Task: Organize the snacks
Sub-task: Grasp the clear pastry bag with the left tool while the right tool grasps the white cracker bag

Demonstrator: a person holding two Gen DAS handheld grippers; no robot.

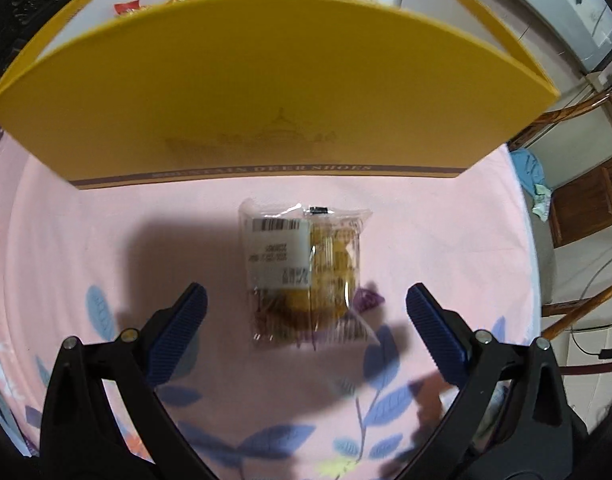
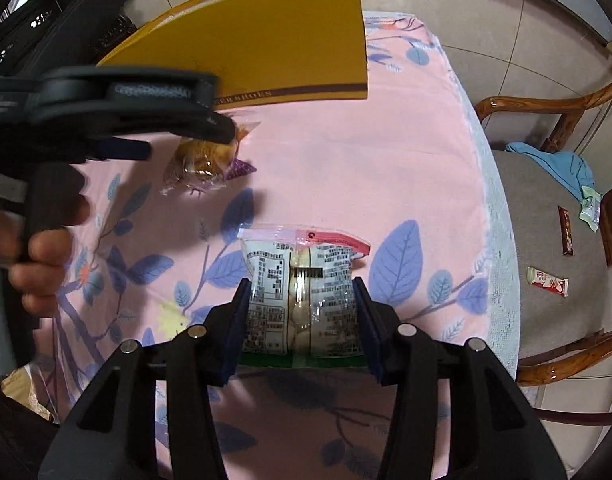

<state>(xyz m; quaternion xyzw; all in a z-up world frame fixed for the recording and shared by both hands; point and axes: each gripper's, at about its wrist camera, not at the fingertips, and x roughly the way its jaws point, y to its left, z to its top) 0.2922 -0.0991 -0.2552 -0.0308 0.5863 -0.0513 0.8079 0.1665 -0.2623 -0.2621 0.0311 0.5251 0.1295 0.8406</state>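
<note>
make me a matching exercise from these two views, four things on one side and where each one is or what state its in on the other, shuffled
Things:
1. left gripper
2. right gripper
3. pastry packet
4. yellow box

States or places:
a. shut on the white printed snack bag
b. stands at the back of the pink cloth, snacks inside
c. open, jaws wide apart
d. lies flat on the cloth, not gripped

Pairs: 1-c, 2-a, 3-d, 4-b

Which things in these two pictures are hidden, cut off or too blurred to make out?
- Inside of the yellow box: left wrist view, its near wall hides all but a few snack tops.
- Pastry packet: right wrist view, the blurred left gripper covers its far end.
- Label print on the white snack bag between the right gripper fingers: too small to read.
- Wrappers on the chair seat: too small to identify.
</note>
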